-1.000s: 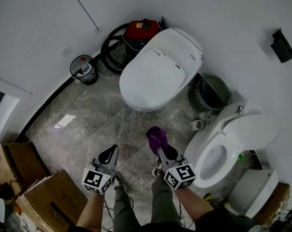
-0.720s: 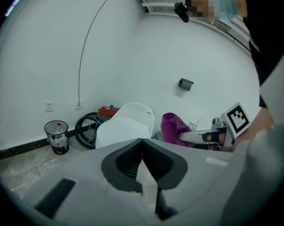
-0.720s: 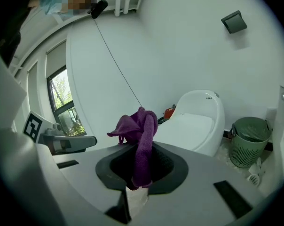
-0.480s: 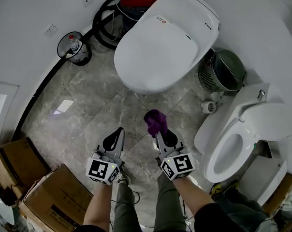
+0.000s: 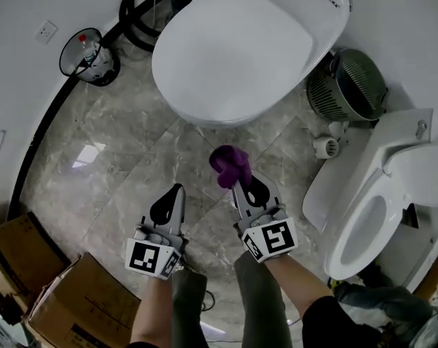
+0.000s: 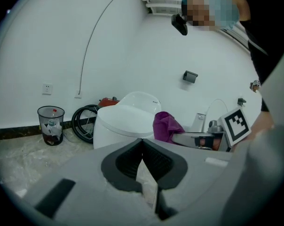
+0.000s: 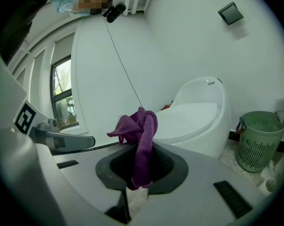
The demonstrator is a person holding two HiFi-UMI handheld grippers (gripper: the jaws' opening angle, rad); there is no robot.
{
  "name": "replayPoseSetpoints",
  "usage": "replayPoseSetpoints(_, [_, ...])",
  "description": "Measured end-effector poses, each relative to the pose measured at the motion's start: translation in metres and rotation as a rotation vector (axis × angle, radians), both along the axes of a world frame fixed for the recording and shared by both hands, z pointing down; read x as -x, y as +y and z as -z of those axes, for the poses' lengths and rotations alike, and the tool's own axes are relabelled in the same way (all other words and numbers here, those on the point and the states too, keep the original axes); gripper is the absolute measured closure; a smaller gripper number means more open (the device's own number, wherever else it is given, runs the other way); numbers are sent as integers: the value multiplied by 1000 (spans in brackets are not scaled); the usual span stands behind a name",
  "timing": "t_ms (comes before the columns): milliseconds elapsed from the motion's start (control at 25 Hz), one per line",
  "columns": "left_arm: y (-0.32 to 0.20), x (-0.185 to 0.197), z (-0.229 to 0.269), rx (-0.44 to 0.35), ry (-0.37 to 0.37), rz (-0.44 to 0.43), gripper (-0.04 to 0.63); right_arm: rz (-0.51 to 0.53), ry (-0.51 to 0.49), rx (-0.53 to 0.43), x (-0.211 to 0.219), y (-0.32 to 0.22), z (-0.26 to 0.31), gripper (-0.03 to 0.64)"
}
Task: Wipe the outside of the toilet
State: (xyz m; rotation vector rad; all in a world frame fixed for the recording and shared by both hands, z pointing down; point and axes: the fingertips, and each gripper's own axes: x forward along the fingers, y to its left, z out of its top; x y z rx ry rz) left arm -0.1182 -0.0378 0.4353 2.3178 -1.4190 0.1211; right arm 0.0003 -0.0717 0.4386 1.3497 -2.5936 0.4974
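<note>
toilet [image 5: 241, 49] has drawn nearer; right gripper [image 5: 241, 188] clamps the purple cloth [image 5: 230, 164].

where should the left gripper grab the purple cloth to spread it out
Probably the loose crumpled bunch of the purple cloth sticking out past the jaws of the right gripper, approached from its left. The lower part is clamped between those jaws, so only that top is free. The left gripper is shut, so it must open first.
</note>
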Motion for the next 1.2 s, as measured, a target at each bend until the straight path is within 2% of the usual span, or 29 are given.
replayPoseSetpoints(200, [-9, -4, -42, -58, 12, 13, 589, 33, -7, -76, 4, -11, -36, 572])
replayPoseSetpoints(520, [-36, -5, -107, -171, -29, -11, 589, 65, -38, -184, 10, -37, -105, 572])
replayPoseSetpoints(800, [-53, -2, -160, -232, -59, -13, 589, 87, -90, -317, 9, -60, -136, 572])
replayPoseSetpoints(960, [-77, -7, -160, -285, -12, 24, 589, 99, -112, -345, -2, -68, -145, 572])
replayPoseSetpoints(1080, [-87, -16, -151, -332, -39, 4, 589, 77, -129, -358, -18, -73, -144, 572])
replayPoseSetpoints(1200, [-90, -18, -148, -345, -66, 8, 589, 39, -146, -363, -41, -83, -143, 572])
